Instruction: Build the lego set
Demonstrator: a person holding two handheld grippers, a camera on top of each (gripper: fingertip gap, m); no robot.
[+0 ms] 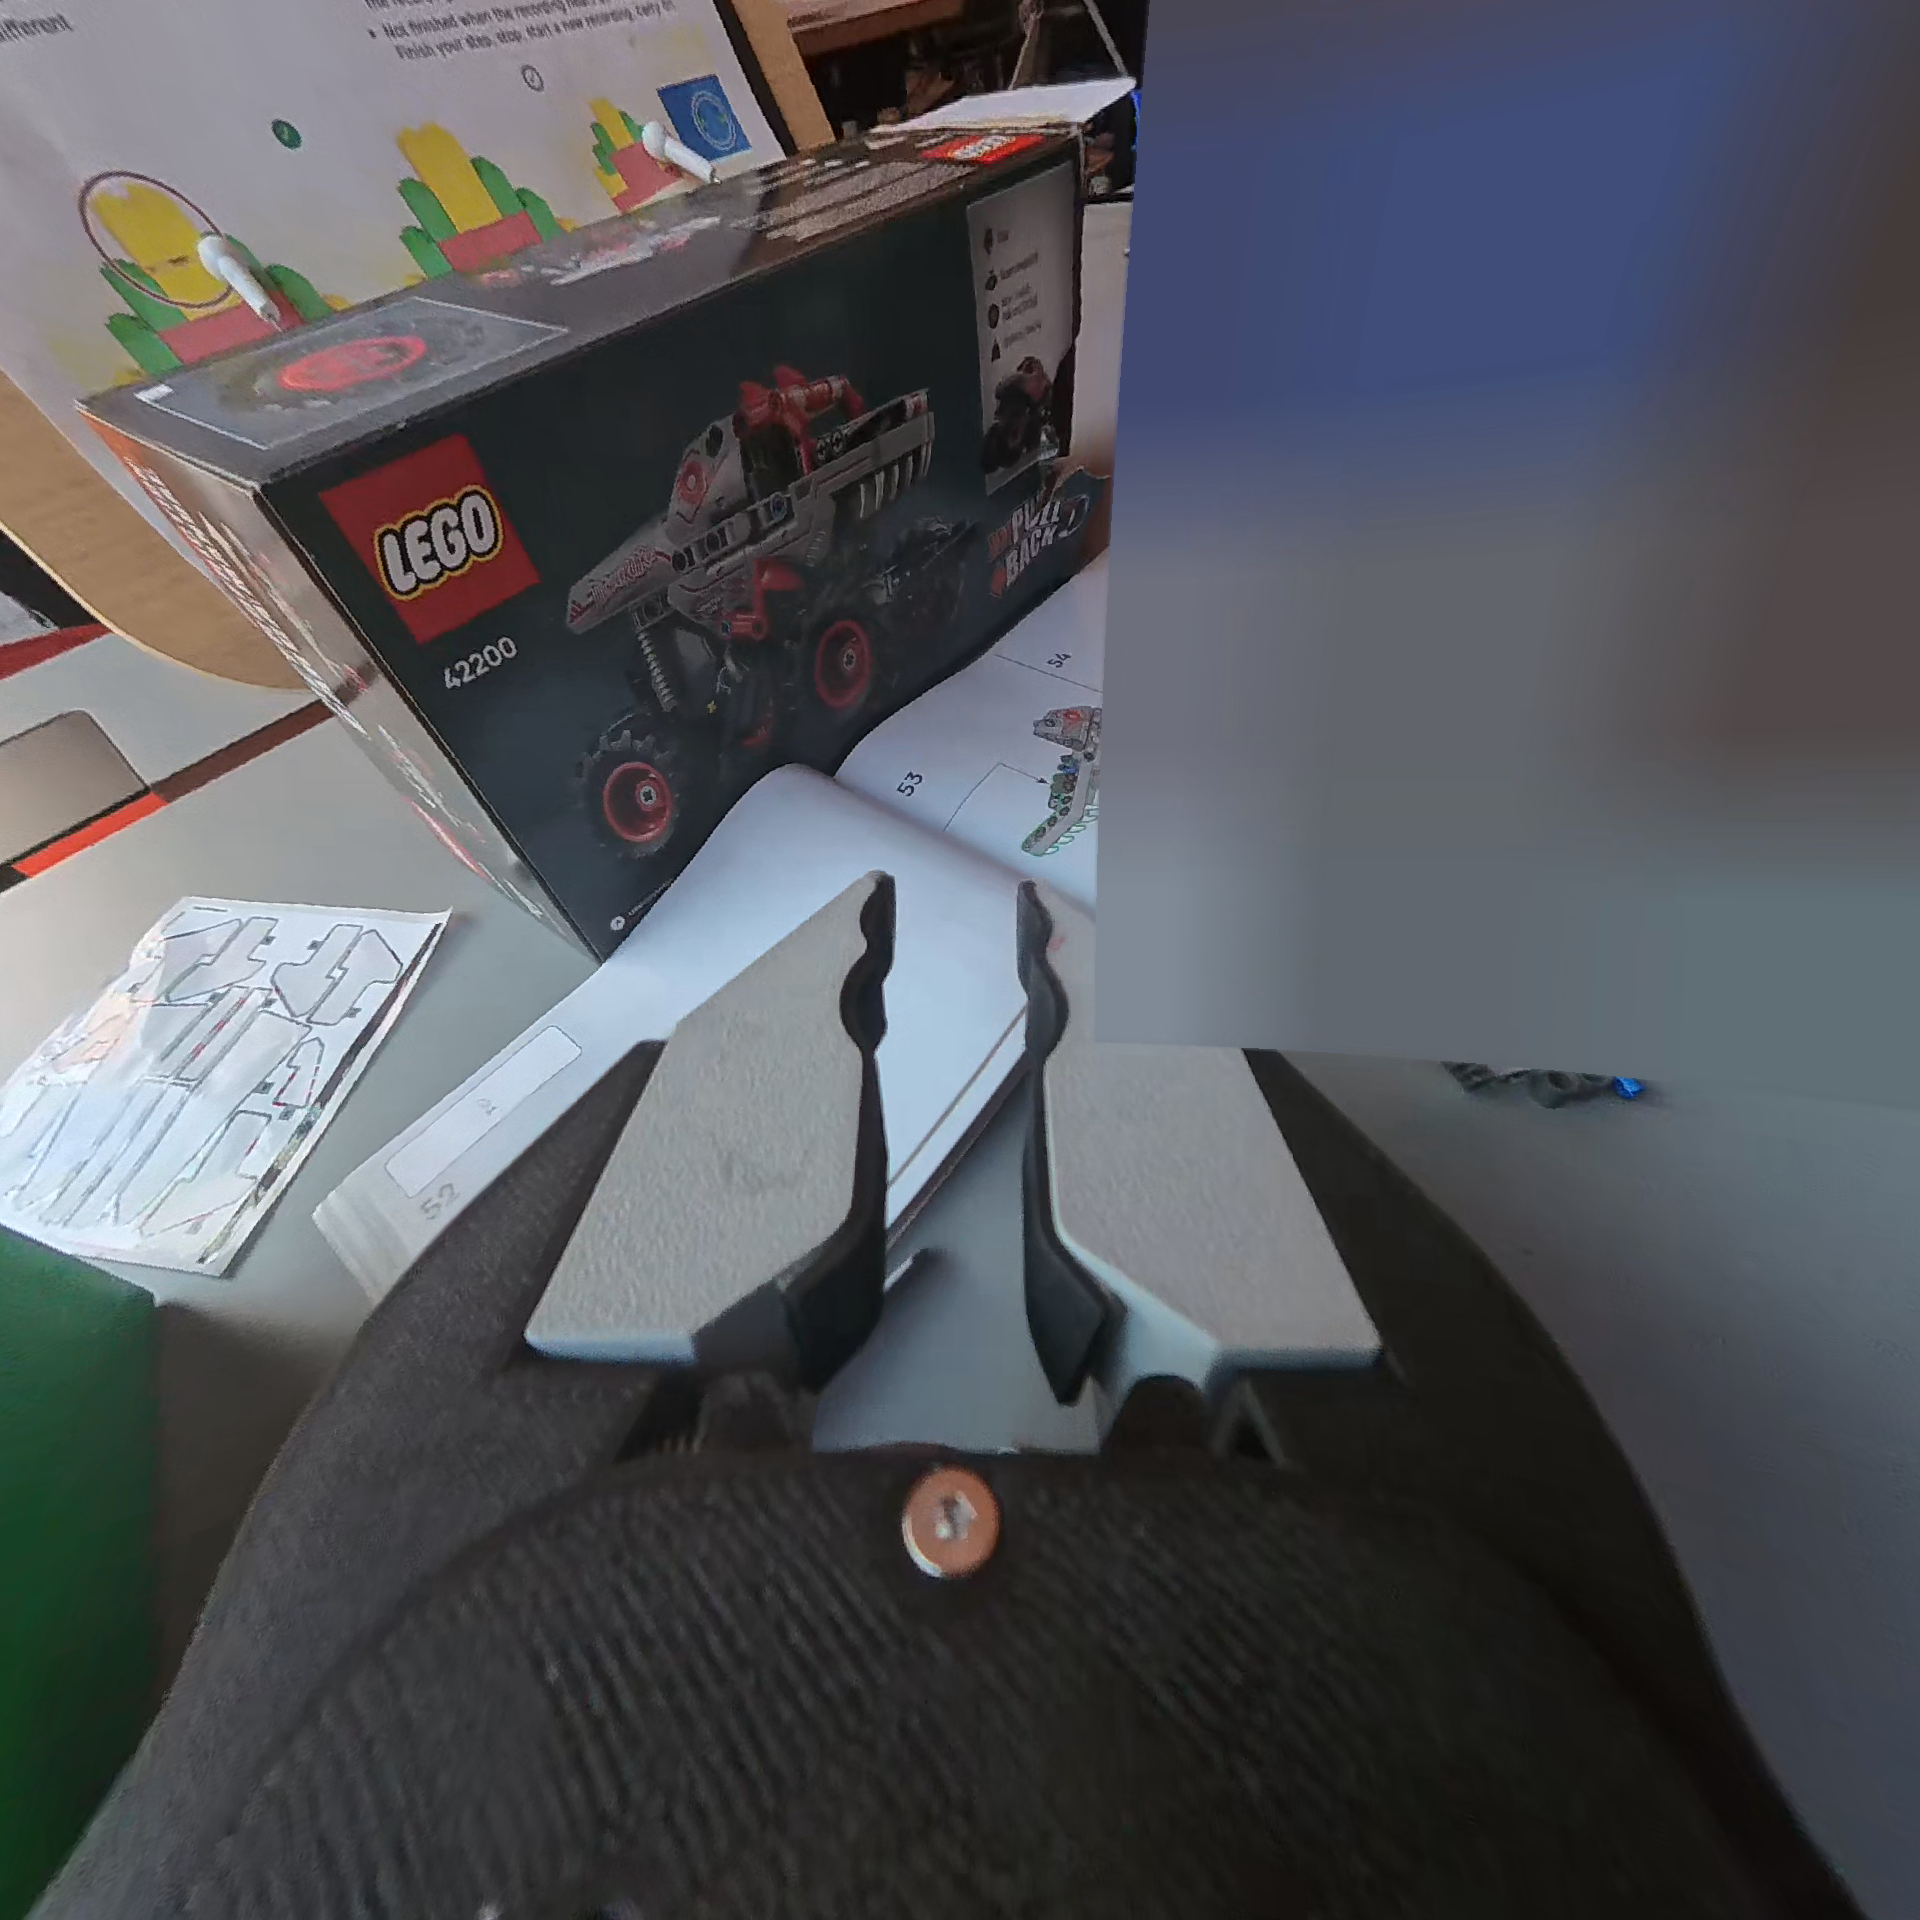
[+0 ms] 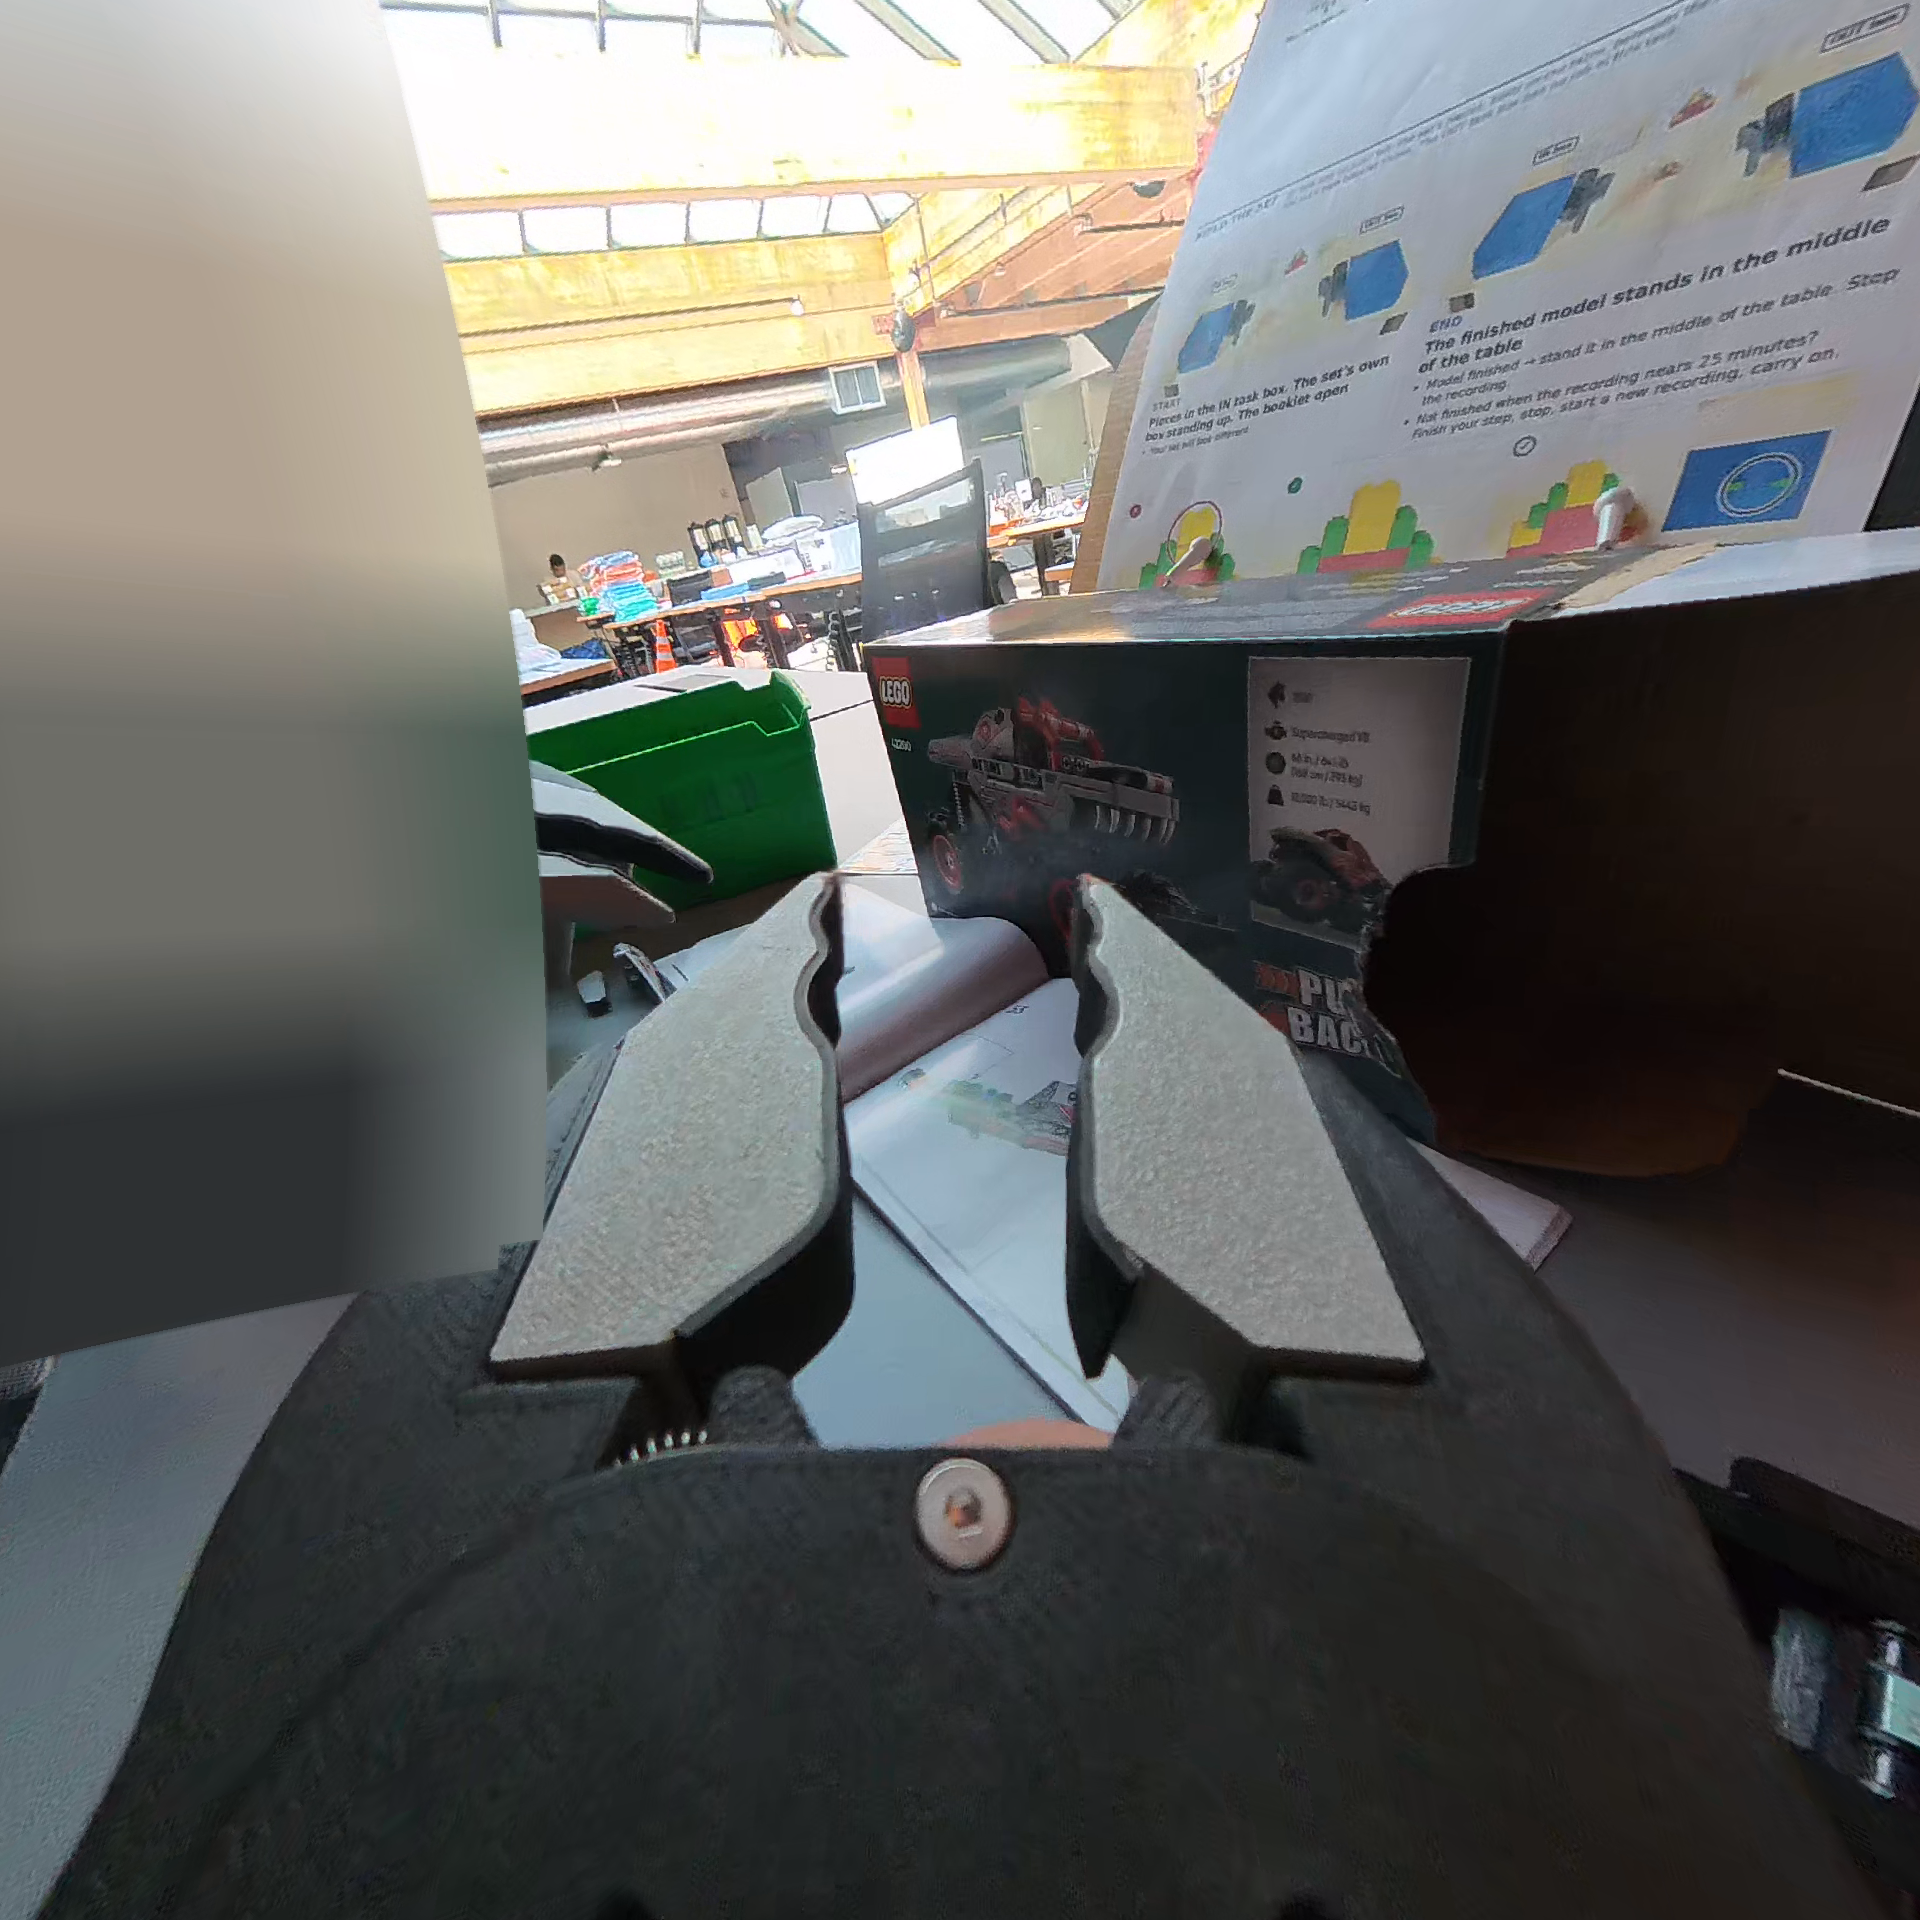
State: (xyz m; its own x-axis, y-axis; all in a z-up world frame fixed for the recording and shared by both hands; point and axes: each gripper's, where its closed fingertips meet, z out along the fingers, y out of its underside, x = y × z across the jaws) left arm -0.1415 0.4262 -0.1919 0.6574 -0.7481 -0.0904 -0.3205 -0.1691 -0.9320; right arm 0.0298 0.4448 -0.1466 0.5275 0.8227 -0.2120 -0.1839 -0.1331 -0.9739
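As both tongs, left tongs (image 1: 956, 904) and right tongs (image 2: 956, 899), hang parted and empty, the open booklet (image 1: 790, 935) lies straight ahead on the desk (image 1: 499, 997), against the upright set box (image 1: 665, 540).

The left gripper (image 1: 956, 899) has two flat grey, grainy-faced fingers (image 1: 727, 1143) edged in wavy black pads, set in a black ribbed printed body with one silver screw (image 1: 950, 1523). The right gripper (image 2: 956, 894) looks the same: grey fingers (image 2: 707, 1143), black body, silver screw (image 2: 963, 1513), a small coiled spring (image 2: 665, 1442).
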